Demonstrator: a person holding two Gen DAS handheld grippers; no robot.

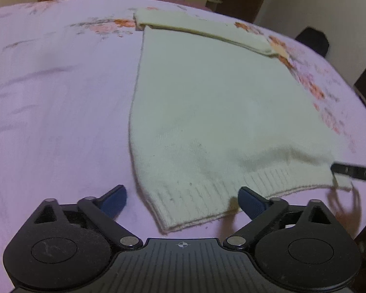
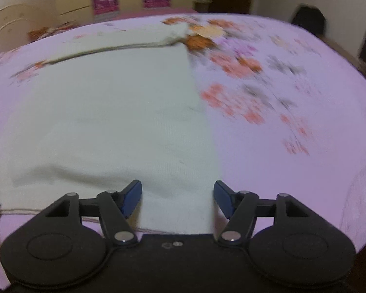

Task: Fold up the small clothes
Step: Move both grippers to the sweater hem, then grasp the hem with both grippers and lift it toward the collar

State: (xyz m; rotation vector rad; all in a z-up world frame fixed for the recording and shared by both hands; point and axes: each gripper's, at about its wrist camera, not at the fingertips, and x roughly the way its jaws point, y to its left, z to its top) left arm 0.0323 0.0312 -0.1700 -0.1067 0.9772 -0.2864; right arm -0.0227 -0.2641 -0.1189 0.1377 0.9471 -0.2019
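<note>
Sweater (image 1: 207, 102): cream-white knit, ribbed hem (image 1: 207, 202) at the near edge. Lies flat on a pink floral bed sheet (image 1: 56, 97), body folded to a narrow rectangle. One folded-over band (image 1: 202, 28), likely a sleeve, crosses the far end. Faint dark specks near the hem.

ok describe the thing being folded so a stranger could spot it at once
Look at the bed with the pink floral sheet. Lying flat on it is a cream knitted sweater, ribbed hem nearest the cameras, its far end folded over. It is the only garment there, pale and plain against the flowers.
</note>
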